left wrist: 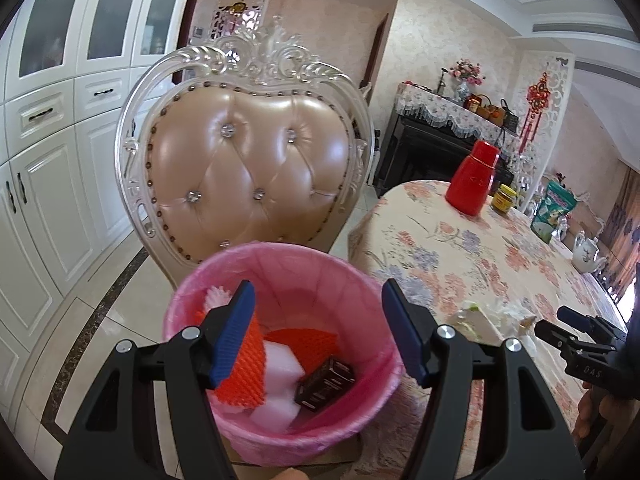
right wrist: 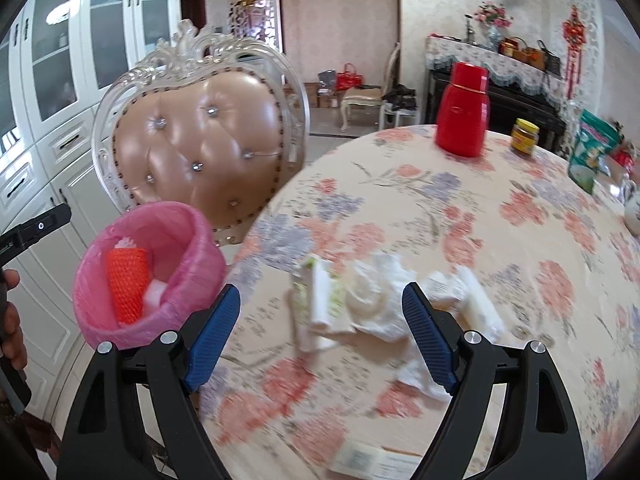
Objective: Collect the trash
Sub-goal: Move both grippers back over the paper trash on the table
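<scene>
A bin with a pink liner [left wrist: 288, 264] [right wrist: 192, 240] stands beside the table. Inside lie orange foam netting [left wrist: 244, 372] [right wrist: 126, 284], white foam blocks [left wrist: 280, 364] and a small dark box [left wrist: 325, 382]. My left gripper [left wrist: 318, 334] hangs open over the bin with nothing between its blue pads. On the floral tablecloth [right wrist: 500, 216] lies a heap of white tissues and a green-and-white wrapper [right wrist: 320, 300]. My right gripper [right wrist: 320, 340] stands open above that heap, its pads clear of it. The right gripper's fingers [left wrist: 576, 336] show at the right edge of the left wrist view.
A padded, silver-framed chair [left wrist: 248, 160] stands behind the bin. A red flask [right wrist: 462, 110], a yellow-lidded jar [right wrist: 525, 136], a green packet [right wrist: 592, 148] and a white teapot [left wrist: 586, 252] stand at the table's far side. White cabinets [left wrist: 48, 160] line the left wall.
</scene>
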A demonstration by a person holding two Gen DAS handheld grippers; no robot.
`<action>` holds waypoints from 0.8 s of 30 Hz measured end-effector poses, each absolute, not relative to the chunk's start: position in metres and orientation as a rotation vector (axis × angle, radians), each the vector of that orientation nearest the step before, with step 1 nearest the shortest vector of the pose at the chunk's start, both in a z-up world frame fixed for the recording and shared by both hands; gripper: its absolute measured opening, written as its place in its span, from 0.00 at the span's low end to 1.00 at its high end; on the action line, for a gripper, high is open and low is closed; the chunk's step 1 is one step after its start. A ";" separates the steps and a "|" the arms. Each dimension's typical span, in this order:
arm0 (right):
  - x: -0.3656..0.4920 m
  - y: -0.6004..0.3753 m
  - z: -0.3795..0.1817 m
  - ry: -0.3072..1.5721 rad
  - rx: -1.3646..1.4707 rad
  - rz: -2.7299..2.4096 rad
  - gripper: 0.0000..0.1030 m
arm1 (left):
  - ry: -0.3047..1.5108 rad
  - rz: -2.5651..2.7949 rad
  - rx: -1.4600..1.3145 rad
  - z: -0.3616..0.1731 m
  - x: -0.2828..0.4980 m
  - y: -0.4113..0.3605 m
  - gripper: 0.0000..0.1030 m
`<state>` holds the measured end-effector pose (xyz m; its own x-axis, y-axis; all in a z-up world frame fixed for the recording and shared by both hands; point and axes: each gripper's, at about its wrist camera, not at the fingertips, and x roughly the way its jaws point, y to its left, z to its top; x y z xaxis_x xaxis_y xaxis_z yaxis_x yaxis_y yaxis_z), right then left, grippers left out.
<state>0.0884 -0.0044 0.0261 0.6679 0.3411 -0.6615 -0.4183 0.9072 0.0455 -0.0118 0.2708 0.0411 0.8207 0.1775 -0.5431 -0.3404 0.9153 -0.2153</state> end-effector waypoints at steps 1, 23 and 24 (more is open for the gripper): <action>0.087 -0.012 0.026 0.722 -0.107 0.418 0.77 | 0.542 0.272 -0.309 0.042 -0.012 0.265 0.62; 0.050 -0.070 -0.026 0.830 -0.068 0.295 0.78 | 0.587 0.094 -0.241 0.026 0.003 0.168 0.66; 0.049 -0.068 -0.029 0.834 -0.073 0.293 0.78 | 0.593 0.087 -0.240 0.024 0.004 0.165 0.66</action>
